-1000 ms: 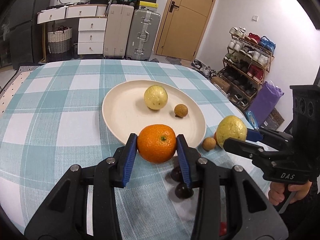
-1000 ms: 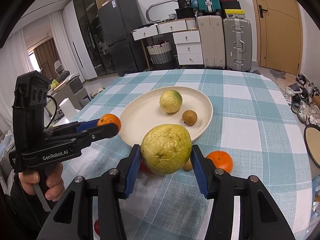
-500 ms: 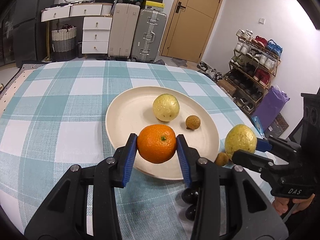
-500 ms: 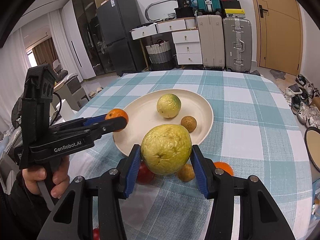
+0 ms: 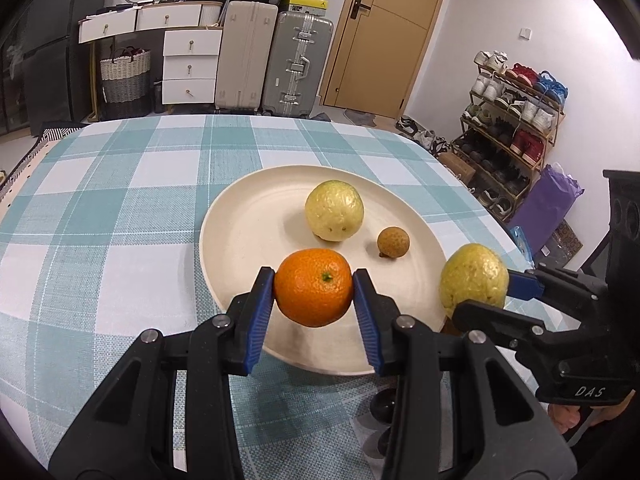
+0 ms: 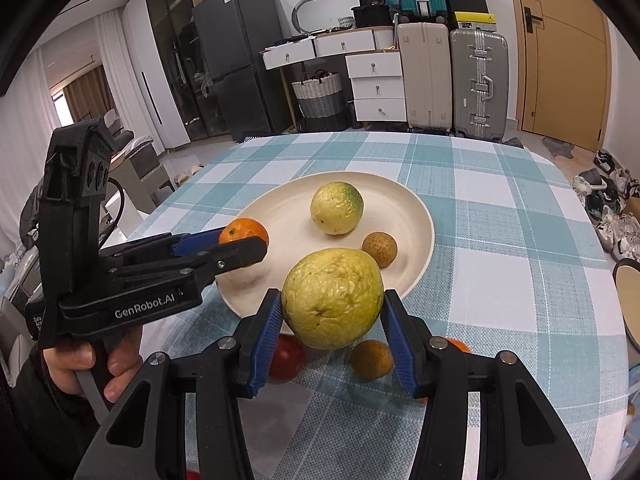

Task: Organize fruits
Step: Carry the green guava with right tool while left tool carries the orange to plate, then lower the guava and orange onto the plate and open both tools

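My left gripper [image 5: 314,290] is shut on an orange [image 5: 314,286] and holds it over the near part of the cream plate [image 5: 248,224]. My right gripper [image 6: 332,314] is shut on a yellow-green guava [image 6: 332,298], just above the plate's near rim [image 6: 424,256]. On the plate lie a second guava [image 5: 334,210] and a small brown longan [image 5: 393,242]. In the right wrist view the left gripper [image 6: 244,242] shows at the plate's left edge. In the left wrist view the right gripper [image 5: 476,284] shows at the plate's right edge.
On the checked tablecloth [image 6: 500,216] by the plate's near side lie a red fruit [image 6: 286,358], a loose longan [image 6: 371,359] and another orange [image 6: 456,345]. Dark round fruits [image 5: 382,404] lie under the left gripper. Suitcases, drawers and a shoe rack stand beyond the table.
Both grippers have moved forward toward the plate with their fruits. The orange went from before the near rim to over the plate; the guava is at the rim.
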Motion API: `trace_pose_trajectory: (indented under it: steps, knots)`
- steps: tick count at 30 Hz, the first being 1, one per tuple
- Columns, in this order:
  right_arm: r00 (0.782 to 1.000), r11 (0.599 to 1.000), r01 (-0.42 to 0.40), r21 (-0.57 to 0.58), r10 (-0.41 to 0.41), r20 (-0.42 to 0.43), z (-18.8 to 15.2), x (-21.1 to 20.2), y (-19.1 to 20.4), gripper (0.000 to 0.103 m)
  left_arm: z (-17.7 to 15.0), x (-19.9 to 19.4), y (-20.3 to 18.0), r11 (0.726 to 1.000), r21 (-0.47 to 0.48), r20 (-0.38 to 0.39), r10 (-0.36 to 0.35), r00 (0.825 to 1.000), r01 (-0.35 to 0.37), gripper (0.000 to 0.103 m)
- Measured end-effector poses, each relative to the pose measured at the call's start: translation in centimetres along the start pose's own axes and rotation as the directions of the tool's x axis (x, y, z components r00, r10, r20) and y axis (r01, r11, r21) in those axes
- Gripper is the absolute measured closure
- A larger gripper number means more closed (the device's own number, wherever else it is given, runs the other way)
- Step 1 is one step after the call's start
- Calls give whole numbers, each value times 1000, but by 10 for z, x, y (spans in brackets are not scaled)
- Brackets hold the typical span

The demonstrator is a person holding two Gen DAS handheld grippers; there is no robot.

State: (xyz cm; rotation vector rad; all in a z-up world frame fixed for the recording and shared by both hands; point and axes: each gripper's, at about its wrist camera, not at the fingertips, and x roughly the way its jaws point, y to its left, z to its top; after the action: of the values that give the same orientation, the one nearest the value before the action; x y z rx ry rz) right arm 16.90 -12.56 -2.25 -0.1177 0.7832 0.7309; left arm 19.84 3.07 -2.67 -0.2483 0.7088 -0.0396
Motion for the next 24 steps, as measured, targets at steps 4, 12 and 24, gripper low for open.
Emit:
trace_pose_trajectory:
  steps: [4,12,24]
  knots:
    - [1000,1000,1,-4,-1,-8,2,5,1,52,0,5,1,1000,3,-7,0,1000,0,66]
    - [1000,1000,0,-6,0,-27,5,17,1,52,-1,13,3,1000,3,-26,8,1000,-8,66]
    - [998,1000,15,-7,-16,-53,7,29,1,52,-3,17,5,1000,2,-47,15,999,-15,66]
